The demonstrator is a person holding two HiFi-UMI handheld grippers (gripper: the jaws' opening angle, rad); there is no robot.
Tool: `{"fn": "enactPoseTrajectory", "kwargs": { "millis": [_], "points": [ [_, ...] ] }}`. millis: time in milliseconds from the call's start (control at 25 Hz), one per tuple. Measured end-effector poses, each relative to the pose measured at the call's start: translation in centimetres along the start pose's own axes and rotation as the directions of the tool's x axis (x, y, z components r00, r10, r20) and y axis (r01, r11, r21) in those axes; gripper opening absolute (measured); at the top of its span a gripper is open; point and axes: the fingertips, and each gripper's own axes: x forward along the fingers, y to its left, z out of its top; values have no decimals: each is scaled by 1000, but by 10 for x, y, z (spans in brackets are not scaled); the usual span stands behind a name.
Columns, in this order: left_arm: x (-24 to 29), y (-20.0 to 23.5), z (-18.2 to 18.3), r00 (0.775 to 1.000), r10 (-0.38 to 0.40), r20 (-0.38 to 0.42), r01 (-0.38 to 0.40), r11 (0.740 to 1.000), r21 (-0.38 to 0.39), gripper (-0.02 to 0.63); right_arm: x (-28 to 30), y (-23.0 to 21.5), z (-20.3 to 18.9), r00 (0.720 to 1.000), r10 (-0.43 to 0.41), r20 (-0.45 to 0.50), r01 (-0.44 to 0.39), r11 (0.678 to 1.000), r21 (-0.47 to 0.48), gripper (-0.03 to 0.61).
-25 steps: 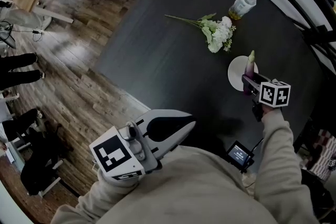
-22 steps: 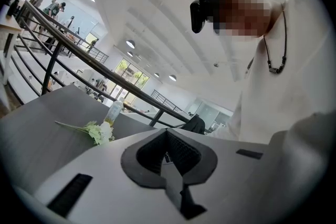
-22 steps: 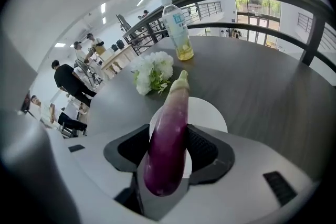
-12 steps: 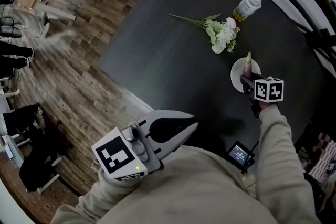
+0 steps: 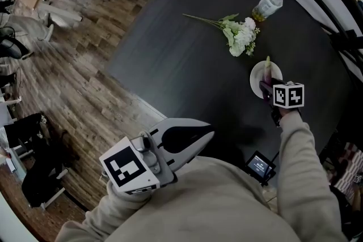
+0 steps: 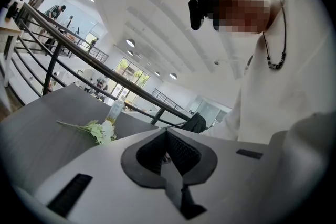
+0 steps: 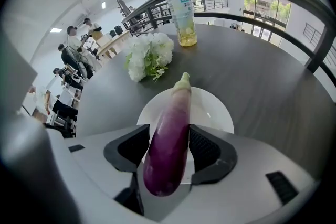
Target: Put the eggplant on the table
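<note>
A long purple eggplant (image 7: pixel 176 107) with a pale green cap is clamped between the black pads of my right gripper (image 7: pixel 169 138), and its cap points away from me. Below it sits a small white plate (image 7: pixel 215 113) on the dark table (image 5: pixel 181 65). Whether the eggplant touches the plate I cannot tell. In the head view the right gripper (image 5: pixel 265 88) holds the eggplant (image 5: pixel 266 72) over the plate (image 5: pixel 256 77) at the right. My left gripper (image 5: pixel 207 134) is close to my body off the table's near edge, its jaws (image 6: pixel 167 139) together and empty.
A bunch of white flowers (image 5: pixel 239 37) lies just beyond the plate, and a plastic bottle (image 5: pixel 266 4) stands behind it. A small device with a screen (image 5: pixel 260 166) sits at the table's near edge. Wooden floor lies to the left, and a dark railing runs along the far side.
My right gripper has sunk a little toward the plate with the eggplant and tipped more steeply down. The left gripper has stayed where it was.
</note>
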Motion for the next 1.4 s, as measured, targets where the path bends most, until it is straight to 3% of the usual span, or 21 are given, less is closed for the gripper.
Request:
{"fn": "enactPoseTrajectory", "kwargs": {
  "millis": [280, 760, 1120, 1400],
  "points": [
    [1, -3, -2, 1000, -10, -14, 10, 1000, -7, 5, -2, 0, -4, 1000, 21, 9, -21, 1000, 7, 262],
    [3, -8, 4, 998, -49, -30, 49, 999, 3, 5, -14, 0, -2, 999, 17, 35, -18, 1000, 21, 264],
    [23, -29, 21, 985, -156, -69, 160, 985, 69, 5, -67, -15, 1, 982, 11, 188, -38, 989, 140, 264],
    [45, -46, 33, 961, -252, -111, 266, 956, 128, 5, -127, -20, -10, 943, -31, 333, -39, 979, 202, 262]
  ]
}}
